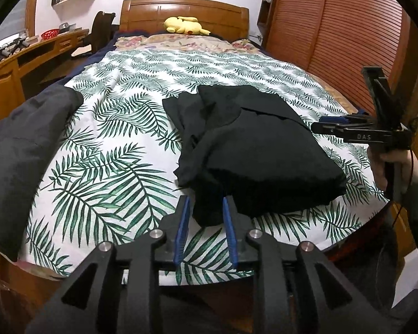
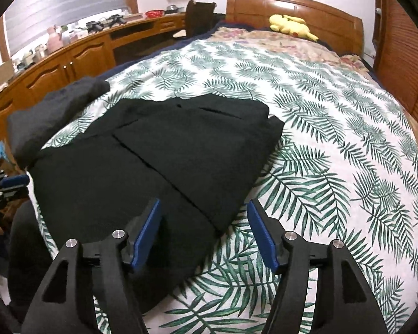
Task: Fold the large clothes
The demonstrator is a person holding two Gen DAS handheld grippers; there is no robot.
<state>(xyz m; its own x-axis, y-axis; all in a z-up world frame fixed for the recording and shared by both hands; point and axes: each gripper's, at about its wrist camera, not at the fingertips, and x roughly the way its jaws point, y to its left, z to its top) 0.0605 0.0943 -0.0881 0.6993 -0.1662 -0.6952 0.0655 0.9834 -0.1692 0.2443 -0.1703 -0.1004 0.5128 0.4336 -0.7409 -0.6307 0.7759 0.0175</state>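
On the left edge of the leaf-print bedspread (image 1: 111, 153) a second dark grey garment (image 1: 22, 150) lies bunched, close enough that you could drag it along if you sweep that way. Your left gripper (image 1: 206, 208) has its jaws slightly parted around a hanging corner of the folded black fabric garment (image 1: 253, 150), which sits mid-bed; whether the pads still pinch it is hard to tell, and lifting away now might pull that loose flap out and spoil the fold. Your right gripper (image 2: 204, 214) stands open and empty above the garment's near right corner. The black cloth hides its own seams and layers, and the bed's near edge is cut off by the fingers.
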